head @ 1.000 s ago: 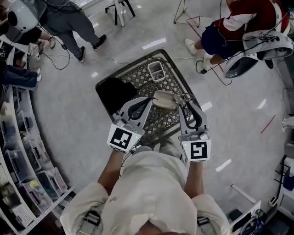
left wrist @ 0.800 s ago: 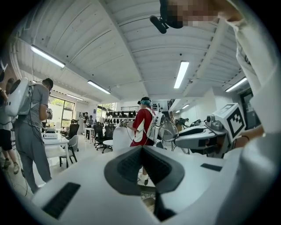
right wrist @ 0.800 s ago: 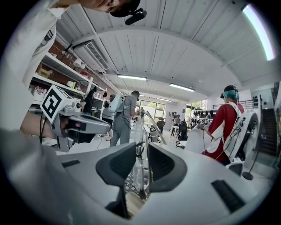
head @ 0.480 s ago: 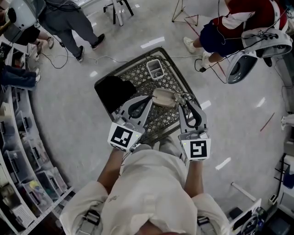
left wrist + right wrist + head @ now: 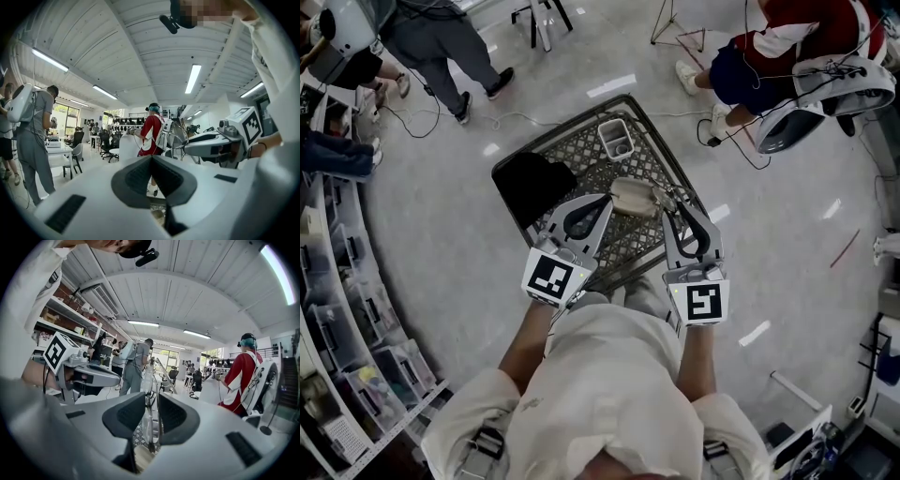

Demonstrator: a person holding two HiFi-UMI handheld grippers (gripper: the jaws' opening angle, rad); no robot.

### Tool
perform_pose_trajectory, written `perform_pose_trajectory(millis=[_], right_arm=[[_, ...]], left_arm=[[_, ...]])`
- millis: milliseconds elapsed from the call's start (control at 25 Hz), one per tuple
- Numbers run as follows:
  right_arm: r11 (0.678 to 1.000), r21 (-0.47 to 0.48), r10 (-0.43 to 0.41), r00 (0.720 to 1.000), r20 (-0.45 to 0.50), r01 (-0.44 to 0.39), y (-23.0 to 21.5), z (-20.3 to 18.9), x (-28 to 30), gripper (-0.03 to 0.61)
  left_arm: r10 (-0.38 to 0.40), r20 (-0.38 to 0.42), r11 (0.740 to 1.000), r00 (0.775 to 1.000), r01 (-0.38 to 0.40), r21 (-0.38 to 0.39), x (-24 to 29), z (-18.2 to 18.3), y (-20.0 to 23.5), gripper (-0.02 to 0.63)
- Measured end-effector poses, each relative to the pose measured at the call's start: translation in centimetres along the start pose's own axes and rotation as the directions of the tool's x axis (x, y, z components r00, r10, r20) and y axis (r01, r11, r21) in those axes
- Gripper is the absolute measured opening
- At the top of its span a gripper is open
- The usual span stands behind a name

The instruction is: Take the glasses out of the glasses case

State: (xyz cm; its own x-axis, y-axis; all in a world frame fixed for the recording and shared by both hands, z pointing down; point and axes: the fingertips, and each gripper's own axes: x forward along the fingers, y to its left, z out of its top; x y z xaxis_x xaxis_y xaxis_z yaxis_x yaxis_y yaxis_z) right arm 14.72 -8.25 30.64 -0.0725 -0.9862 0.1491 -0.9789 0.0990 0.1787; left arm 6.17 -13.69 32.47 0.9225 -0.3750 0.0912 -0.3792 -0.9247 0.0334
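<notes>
Glasses [image 5: 149,380]: grasped by right gripper [image 5: 151,414], at right end of glasses case [image 5: 630,198]
Left gripper [image 5: 152,180]: clenched, apparently on case edge
Remaining: pull clear

A dark openwork tabletop [image 5: 581,150] is seen standing on the grey floor [image 5: 441,244], and on it are laid a black flat thing [image 5: 534,187] at the left, a small white tray [image 5: 619,141] at the far edge and a beige glasses case [image 5: 630,199] near the middle.
</notes>
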Motion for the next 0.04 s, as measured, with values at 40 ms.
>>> perform_pose_trajectory(millis=[40], right_arm=[[1.000, -0.004, 0.002, 1.000, 0.001, -0.002, -0.05, 0.05, -0.05, 0.094]], left_arm=[[0.000, -0.001, 1.000, 1.000, 0.000, -0.001, 0.05, 0.05, -0.13, 0.012]])
